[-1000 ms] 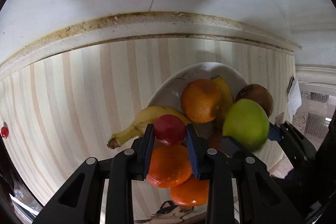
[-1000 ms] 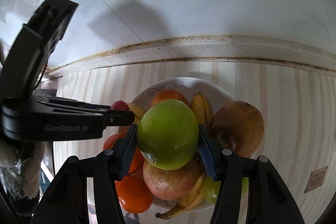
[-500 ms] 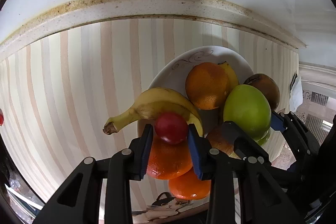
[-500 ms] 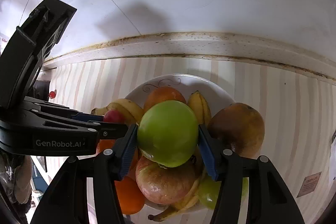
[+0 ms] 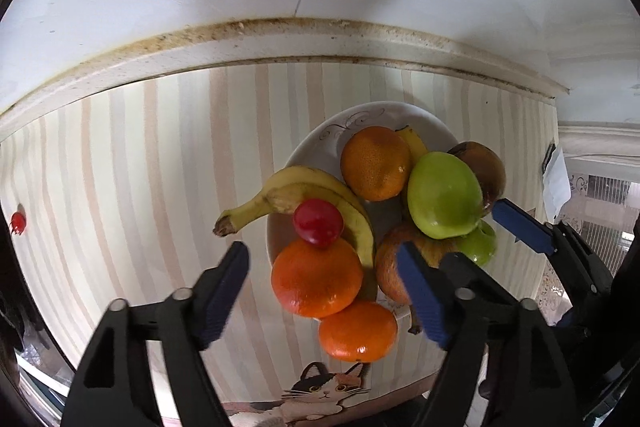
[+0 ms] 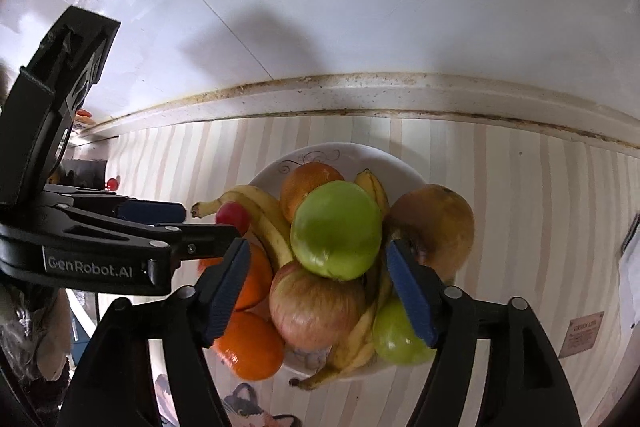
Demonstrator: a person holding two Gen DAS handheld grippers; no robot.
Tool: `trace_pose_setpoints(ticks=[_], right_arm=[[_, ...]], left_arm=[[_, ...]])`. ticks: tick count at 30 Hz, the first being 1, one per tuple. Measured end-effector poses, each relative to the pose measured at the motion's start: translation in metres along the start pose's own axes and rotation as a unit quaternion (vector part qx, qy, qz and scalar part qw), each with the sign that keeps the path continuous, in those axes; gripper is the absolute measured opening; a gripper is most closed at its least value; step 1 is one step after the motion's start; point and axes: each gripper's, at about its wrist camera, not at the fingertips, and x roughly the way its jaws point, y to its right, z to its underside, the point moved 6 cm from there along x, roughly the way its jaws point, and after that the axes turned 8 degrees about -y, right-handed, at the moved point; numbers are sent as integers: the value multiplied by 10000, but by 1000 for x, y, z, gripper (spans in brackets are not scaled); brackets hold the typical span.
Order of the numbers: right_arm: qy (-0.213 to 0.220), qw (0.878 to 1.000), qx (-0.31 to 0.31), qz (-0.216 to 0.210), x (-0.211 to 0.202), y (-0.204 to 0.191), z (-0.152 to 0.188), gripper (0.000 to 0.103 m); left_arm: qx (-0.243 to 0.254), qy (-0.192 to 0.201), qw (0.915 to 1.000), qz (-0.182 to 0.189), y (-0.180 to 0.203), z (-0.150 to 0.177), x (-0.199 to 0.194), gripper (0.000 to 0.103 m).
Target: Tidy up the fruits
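A white plate (image 5: pixel 320 139) holds a pile of fruit: oranges, bananas, apples and a brown pear. A small red fruit (image 5: pixel 318 222) rests on an orange (image 5: pixel 316 277) and a banana (image 5: pixel 304 193). My left gripper (image 5: pixel 326 267) is open around that spot, its blue pads apart from the red fruit. A green apple (image 6: pixel 336 230) sits on top of the pile, on a red apple (image 6: pixel 314 305). My right gripper (image 6: pixel 316 267) is open just behind it, pads not touching. The plate rim also shows in the right wrist view (image 6: pixel 320 153).
The plate stands on a striped tablecloth (image 5: pixel 140 187) against a white wall with a stained ledge (image 5: pixel 280 39). A small red item (image 5: pixel 18 221) lies at the far left. An orange (image 5: pixel 358 331) sits at the plate's near edge. The table's right edge is close.
Both grippers have opened. The left let go of the red fruit onto the orange and banana; the right let go of the green apple on top of the pile. Both drew back a little.
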Motion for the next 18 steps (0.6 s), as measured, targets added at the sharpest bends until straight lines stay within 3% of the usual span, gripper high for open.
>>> trace_pose_setpoints(ticks=[6,10,13,18], right_arm=[[193,9996,69,173,-26,1,22,84],[320,9981,141,501,-40,5,44,96],[424,9959,246,757,-50,9,62,97],[617,9932,312,934,-66,10,94,98]], left_arm=[[-65,584,9977,-332,-3,24,-22,85],[-164,1008,9926,-660,-5,50,-27,85],[-288,1283,9869,-939,-10,73,-28,85],[-412,1687,9792,-1054,-10,110,-32,85]])
